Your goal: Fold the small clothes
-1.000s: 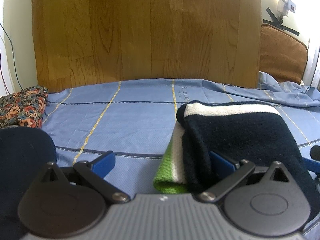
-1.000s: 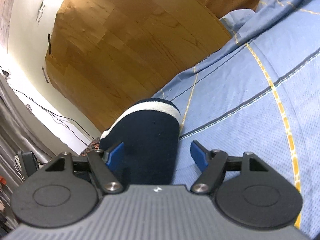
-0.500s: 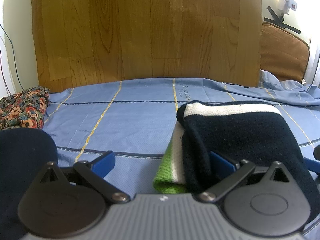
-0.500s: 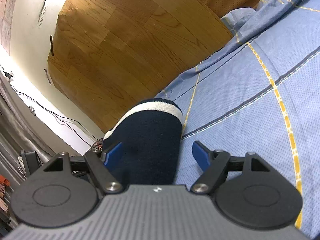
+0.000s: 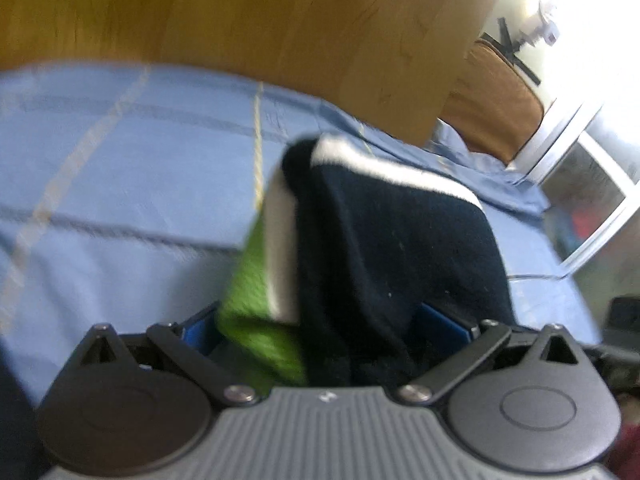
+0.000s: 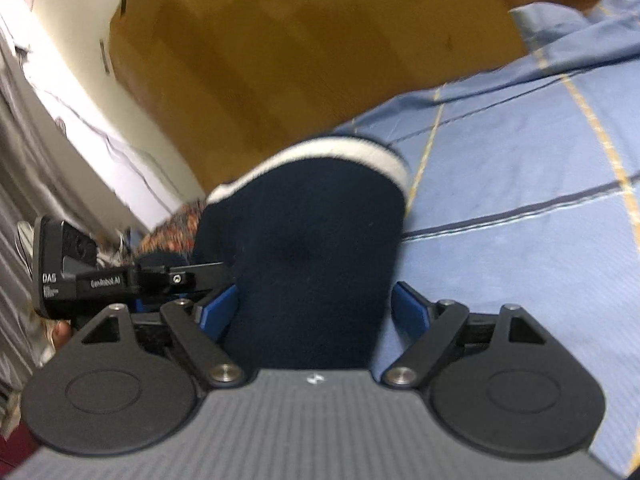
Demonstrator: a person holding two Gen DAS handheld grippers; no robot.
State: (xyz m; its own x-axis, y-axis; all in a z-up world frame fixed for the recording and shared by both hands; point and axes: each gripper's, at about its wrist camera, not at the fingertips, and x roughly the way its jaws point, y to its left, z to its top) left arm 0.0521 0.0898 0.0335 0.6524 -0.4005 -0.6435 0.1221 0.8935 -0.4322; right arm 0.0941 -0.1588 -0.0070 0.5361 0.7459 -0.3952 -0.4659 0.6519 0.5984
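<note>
A folded knit garment, navy with white and green stripes (image 5: 380, 240), lies on the blue bedsheet (image 5: 120, 168). My left gripper (image 5: 320, 328) is open, its blue fingers (image 5: 440, 320) on either side of the garment's near edge. In the right wrist view the same navy garment (image 6: 312, 248) fills the gap of my right gripper (image 6: 316, 308), which is open with its blue pads (image 6: 408, 308) beside the cloth. The left gripper's body (image 6: 100, 276) shows at the left there.
A wooden headboard (image 5: 280, 32) stands behind the bed. A brown cushion (image 5: 496, 104) leans at the right by a window. A floral cloth (image 6: 172, 232) lies at the bed's far left. A dark cloth (image 5: 12, 420) sits at the left edge.
Both grippers have moved in on the garment, so its near edge now sits between each pair of fingers. The left view has swung and tilted, with motion blur.
</note>
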